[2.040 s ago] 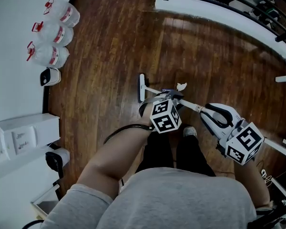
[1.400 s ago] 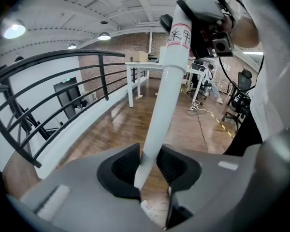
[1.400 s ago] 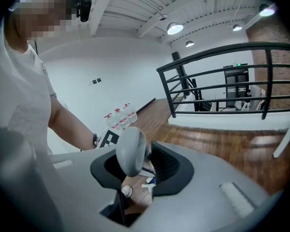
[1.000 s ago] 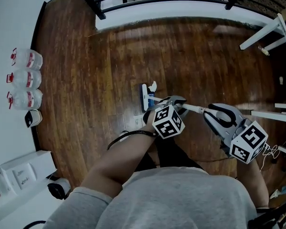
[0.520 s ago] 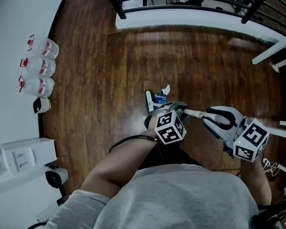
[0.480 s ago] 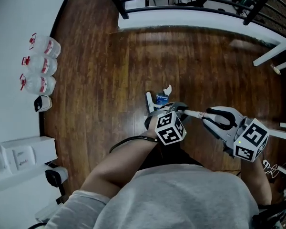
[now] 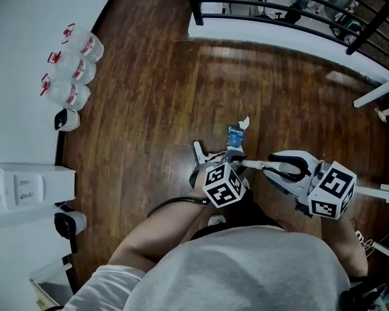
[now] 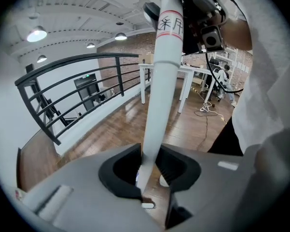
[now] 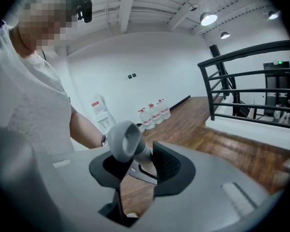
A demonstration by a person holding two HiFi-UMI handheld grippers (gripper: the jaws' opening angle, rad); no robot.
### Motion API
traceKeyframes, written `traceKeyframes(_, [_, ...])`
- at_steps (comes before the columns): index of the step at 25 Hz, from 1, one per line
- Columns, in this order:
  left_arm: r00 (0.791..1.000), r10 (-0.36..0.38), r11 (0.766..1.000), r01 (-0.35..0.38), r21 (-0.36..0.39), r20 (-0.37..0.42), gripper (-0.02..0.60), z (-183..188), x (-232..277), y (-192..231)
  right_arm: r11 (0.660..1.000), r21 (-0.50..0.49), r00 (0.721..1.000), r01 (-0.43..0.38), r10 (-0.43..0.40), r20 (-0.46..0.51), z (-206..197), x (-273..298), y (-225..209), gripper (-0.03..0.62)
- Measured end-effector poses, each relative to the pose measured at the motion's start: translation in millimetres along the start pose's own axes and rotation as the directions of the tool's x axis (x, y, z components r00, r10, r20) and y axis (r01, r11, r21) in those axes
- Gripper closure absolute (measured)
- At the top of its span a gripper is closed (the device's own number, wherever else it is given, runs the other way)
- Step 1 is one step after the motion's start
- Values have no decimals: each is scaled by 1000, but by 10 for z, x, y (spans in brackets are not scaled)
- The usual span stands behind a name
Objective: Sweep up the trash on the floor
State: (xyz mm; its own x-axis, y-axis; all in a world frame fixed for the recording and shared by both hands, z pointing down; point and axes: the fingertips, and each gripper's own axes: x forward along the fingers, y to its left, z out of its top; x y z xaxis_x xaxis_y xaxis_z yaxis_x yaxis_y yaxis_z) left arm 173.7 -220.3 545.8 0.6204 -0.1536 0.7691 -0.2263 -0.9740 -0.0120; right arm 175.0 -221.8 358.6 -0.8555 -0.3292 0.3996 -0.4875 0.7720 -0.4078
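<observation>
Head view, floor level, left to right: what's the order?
Three clear water jugs with red caps → white broom head → blue trash packet → right gripper → white table leg.

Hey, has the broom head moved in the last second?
Yes. It was against the white scrap then; now the broom head lies nearer the person, farther from the railing ledge, with the scrap and blue packet ahead of it.
</observation>
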Motion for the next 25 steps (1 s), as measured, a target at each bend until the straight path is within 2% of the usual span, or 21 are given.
traceKeyframes(5, [1000,29,999,-29,-15,-10,491,-502,-616,-594,995,-79,999,-53,53,-12,-198,228,991,467])
traceKeyframes(8, [1000,27,1000,-27,-8,-15,491,-728,-909,-1016,994,-88,997,-71,71,-3,-355,248,1511,468])
traceKeyframes(11, [999,27,1000,-27,-7,-18,491,-935,-1171,-1336,993,-77,996,-87,88,10,-473,288,1922,467])
traceKeyframes(15, [1000,21,999,-21,-39,-19,491,-1160,-1451,-1685,988,-93,992,-121,118,-33,-616,351,2352,471])
traceKeyframes(20, [1000,-4,998,4,-55,-5,491,-1112,-1674,-2095,979,-129,987,-157,150,-57,-666,185,2771,473])
traceKeyframes(25, [1000,5,998,-5,-66,1,491,-894,-1574,-2427,972,-144,982,-185,178,-60,-808,-161,2916,467])
